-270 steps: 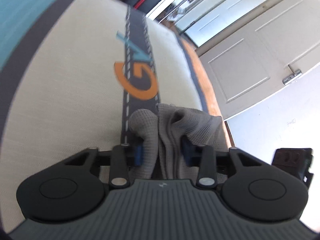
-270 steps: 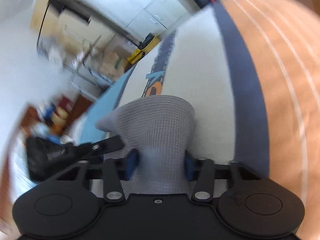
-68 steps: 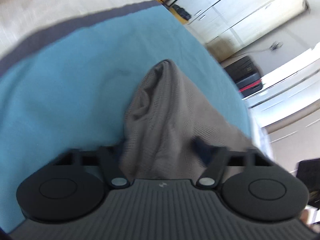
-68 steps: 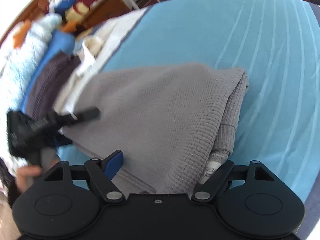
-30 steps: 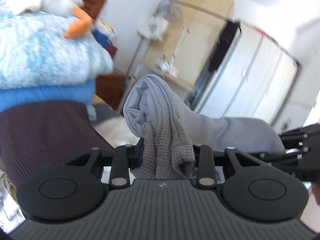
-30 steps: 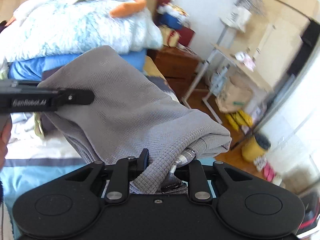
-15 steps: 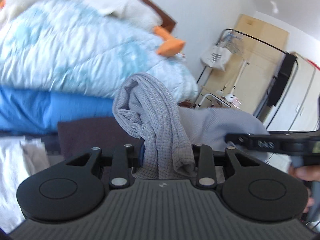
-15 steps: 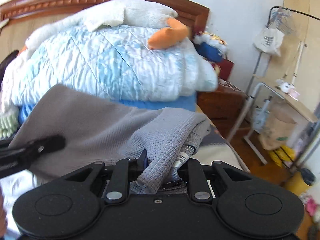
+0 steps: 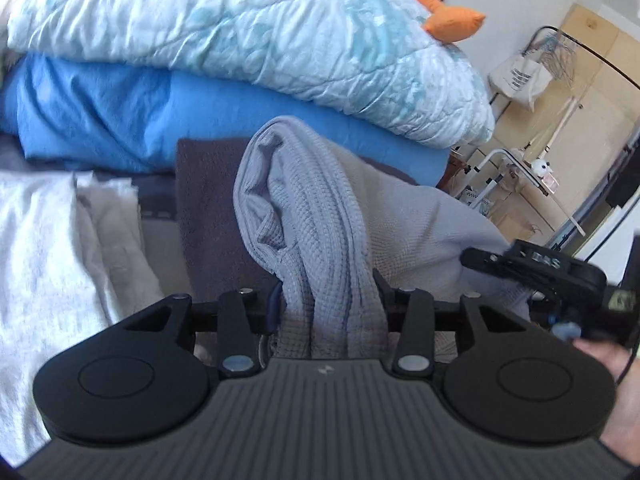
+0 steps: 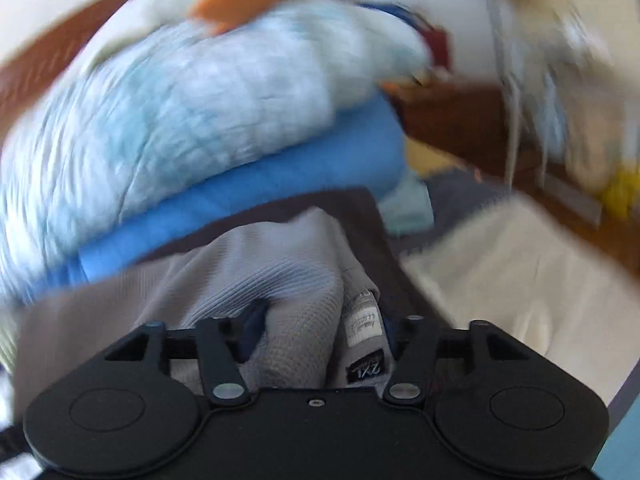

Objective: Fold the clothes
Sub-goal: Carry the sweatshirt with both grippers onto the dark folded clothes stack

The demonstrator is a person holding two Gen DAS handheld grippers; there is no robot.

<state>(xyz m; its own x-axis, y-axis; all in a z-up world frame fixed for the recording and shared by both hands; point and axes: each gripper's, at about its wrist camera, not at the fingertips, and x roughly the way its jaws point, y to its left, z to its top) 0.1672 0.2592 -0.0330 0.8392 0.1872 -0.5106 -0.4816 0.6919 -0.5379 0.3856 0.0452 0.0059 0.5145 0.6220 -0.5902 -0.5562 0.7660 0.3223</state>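
Note:
A folded grey waffle-knit garment (image 9: 312, 208) rests on a dark purple folded garment (image 9: 212, 208) on the bed. My left gripper (image 9: 326, 296) has its jaws opening, and the bunched left end of the grey garment still lies between them. In the right wrist view, which is blurred, my right gripper (image 10: 320, 328) is also opening, with the grey garment (image 10: 280, 272) and its size label (image 10: 362, 324) between the widened fingers. The right gripper (image 9: 532, 268) shows at the right edge of the left wrist view, with a hand (image 9: 600, 356) behind it.
Behind the pile lie a blue blanket (image 9: 120, 120) and a pale blue quilt (image 9: 240, 28) with an orange plush part (image 9: 452, 20). White folded clothes (image 9: 48, 240) lie at the left. A clothes rack (image 9: 560, 80) stands to the right, beside cream bedding (image 10: 500, 272).
Both grippers have come down with the grey garment onto the dark purple pile. The jaws of both stand wider apart than half a second ago.

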